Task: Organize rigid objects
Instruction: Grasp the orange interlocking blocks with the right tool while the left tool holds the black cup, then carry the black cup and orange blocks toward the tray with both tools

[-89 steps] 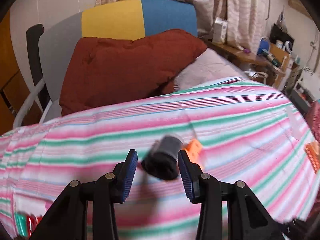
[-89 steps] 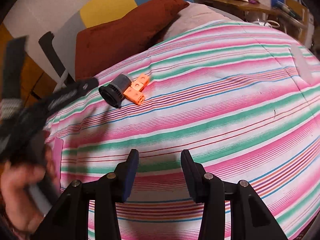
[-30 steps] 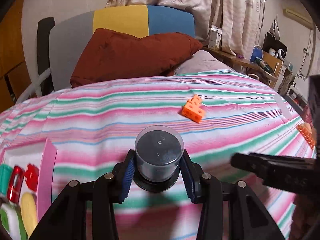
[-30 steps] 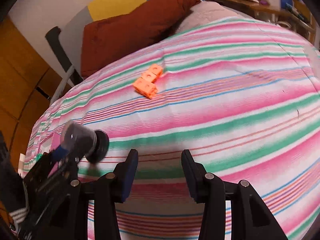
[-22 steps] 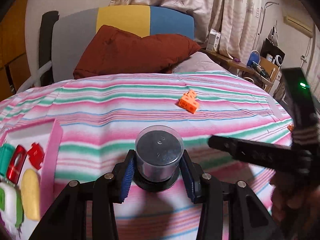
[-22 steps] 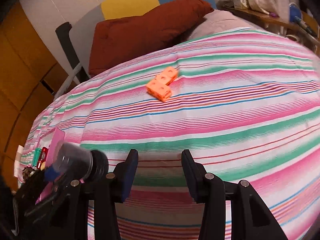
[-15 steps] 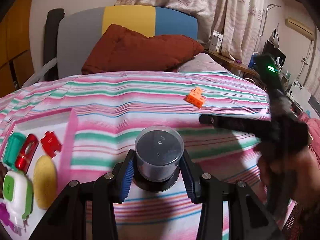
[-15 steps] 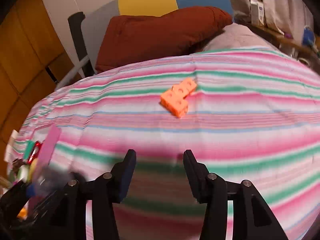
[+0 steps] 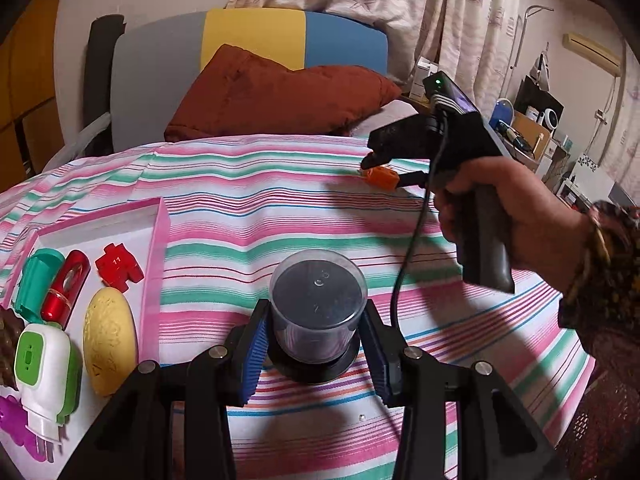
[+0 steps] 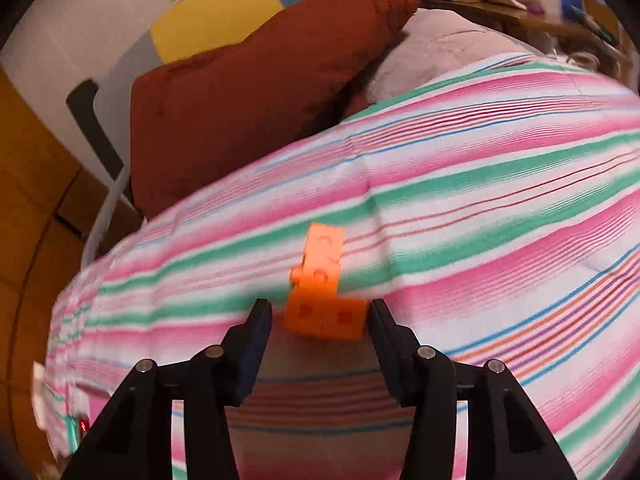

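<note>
Firmly, the left gripper (image 9: 316,354) clamps its jaws on a clear-capped dark plastic cylinder (image 9: 318,304); the right gripper (image 10: 320,330) spreads its jaws wide around an orange interlocking block piece (image 10: 324,300) on the striped bedspread (image 10: 480,220). Only the left view shows the pink-rimmed tray (image 9: 158,248) of small objects

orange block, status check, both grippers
Left gripper shut on grey canister. Right gripper open, straddling orange block, not closed. Nothing in the way.

A clear-capped dark cylinder (image 9: 318,304) stands upright, clamped; an orange block piece (image 10: 323,296) lies on striped cloth.
</note>
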`<state>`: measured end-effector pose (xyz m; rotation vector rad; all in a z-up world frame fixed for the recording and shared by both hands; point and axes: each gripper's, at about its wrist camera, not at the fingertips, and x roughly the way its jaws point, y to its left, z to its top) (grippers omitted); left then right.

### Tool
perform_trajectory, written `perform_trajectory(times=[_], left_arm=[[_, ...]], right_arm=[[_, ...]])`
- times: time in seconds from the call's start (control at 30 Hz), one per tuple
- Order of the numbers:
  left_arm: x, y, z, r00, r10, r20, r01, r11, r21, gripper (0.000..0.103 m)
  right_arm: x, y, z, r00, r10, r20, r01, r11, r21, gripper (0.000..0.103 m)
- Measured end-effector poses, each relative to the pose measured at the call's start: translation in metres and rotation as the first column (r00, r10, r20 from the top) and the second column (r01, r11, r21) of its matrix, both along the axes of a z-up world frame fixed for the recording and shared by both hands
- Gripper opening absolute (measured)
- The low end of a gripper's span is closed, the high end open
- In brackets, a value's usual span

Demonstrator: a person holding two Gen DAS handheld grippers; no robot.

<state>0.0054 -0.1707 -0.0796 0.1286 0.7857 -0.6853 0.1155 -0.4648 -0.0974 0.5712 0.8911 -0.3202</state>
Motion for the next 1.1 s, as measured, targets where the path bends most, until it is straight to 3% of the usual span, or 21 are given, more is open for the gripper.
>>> perform_trajectory(times=[0.07, 0.17, 0.27, 0.33, 0.37, 0.4, 0.5, 1.1], left_arm=[[0.001, 0.001, -0.001, 1.000, -0.001, 0.000, 0.001, 1.000, -0.002, 0.044], [0.002, 0.001, -0.001, 1.000, 0.003, -0.006, -0.003, 1.000, -0.009, 0.044], [0.002, 0.001, -0.001, 1.000, 0.001, -0.004, -0.001, 1.000, -0.007, 0.044], [0.002, 0.001, -0.001, 1.000, 0.000, -0.001, 0.000, 1.000, -0.005, 0.044], [0.002, 0.001, -0.001, 1.000, -0.001, 0.000, 0.001, 1.000, -0.004, 0.044], [0.002, 0.001, -0.001, 1.000, -0.001, 0.000, 0.001, 1.000, -0.004, 0.044], [0.002, 0.000, -0.001, 1.000, 0.004, -0.003, -0.004, 1.000, 0.001, 0.044], [0.005, 0.011, 0.005, 0.999, 0.027, -0.034, -0.029, 0.999, -0.045, 0.044]], right_arm=[[0.004, 0.001, 0.004, 1.000, 0.007, -0.018, -0.008, 0.999, -0.033, 0.052], [0.009, 0.004, 0.013, 1.000, 0.011, -0.016, -0.013, 0.993, -0.118, 0.064], [0.017, 0.008, 0.016, 0.999, 0.039, -0.036, -0.044, 0.985, -0.169, 0.064], [0.024, 0.012, 0.013, 0.996, 0.064, -0.067, -0.075, 0.981, -0.177, 0.055], [0.028, 0.014, 0.011, 0.994, 0.076, -0.085, -0.090, 0.980, -0.176, 0.039], [0.031, 0.015, 0.008, 0.990, 0.089, -0.110, -0.107, 0.979, -0.175, 0.031], [0.029, 0.020, 0.008, 0.988, 0.110, -0.105, -0.129, 0.972, -0.195, 0.031], [-0.084, 0.033, 0.010, 0.985, 0.163, -0.049, -0.165, 0.985, -0.049, 0.028]])
